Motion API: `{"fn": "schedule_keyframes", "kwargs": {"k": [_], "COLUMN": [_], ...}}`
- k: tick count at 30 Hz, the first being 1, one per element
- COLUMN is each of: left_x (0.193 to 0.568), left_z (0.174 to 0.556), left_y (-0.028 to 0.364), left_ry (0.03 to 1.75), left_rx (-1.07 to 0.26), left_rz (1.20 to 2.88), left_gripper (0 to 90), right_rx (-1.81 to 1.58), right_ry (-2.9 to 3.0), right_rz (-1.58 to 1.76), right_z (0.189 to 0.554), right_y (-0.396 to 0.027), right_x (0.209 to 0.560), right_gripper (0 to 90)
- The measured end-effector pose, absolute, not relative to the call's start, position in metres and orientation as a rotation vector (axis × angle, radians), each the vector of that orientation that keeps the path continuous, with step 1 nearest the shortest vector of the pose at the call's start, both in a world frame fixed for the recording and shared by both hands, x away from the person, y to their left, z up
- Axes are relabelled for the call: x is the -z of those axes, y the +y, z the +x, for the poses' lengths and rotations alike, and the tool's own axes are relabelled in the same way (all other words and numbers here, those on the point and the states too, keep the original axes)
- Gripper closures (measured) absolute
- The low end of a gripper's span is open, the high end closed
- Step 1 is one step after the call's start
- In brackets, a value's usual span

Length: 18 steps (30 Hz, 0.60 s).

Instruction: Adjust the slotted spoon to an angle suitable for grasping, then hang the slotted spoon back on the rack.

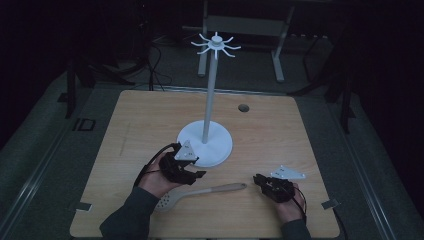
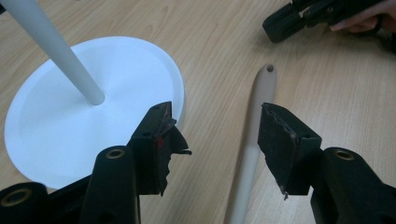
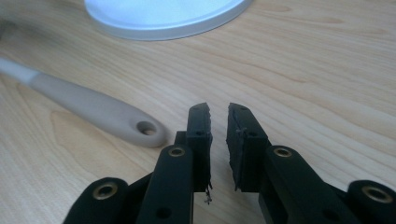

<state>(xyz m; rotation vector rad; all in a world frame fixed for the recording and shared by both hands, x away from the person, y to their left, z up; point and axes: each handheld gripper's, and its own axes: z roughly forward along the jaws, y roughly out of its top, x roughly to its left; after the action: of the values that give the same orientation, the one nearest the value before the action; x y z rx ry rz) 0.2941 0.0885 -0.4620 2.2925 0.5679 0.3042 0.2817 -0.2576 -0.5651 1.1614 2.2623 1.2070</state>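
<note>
Lining up my open left gripper [image 2: 219,135] over the long beige-handled slotted spoon [image 2: 254,140]; my right gripper [image 3: 218,140], slightly open, holds nothing beside it.

The spoon [image 1: 200,192] is lying flat on the desk [image 1: 125,130], between the left claw [image 1: 200,174] and the right claw [image 1: 259,179]. Its handle end is sitting just beside the right claw's tips, a little to their left. The stand [image 1: 205,142] is standing on the desk behind the left claw, close to it. The stand is sitting well apart from the right claw, farther back and to the left.
</note>
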Motion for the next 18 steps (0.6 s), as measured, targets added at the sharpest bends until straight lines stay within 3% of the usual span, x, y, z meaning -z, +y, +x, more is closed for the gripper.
{"fn": "schedule_keyframes", "kwargs": {"k": [18], "left_x": [0.465], "left_z": [0.302], "left_y": [0.076], "left_ry": [0.549], "left_rx": [-0.294], "left_rz": [2.365], "left_gripper": [46.2], "right_rx": [-1.221], "right_ry": [2.189], "right_rz": [1.222], "right_z": [0.283], "right_y": [-0.277], "right_x": [0.561], "right_gripper": [76.8]}}
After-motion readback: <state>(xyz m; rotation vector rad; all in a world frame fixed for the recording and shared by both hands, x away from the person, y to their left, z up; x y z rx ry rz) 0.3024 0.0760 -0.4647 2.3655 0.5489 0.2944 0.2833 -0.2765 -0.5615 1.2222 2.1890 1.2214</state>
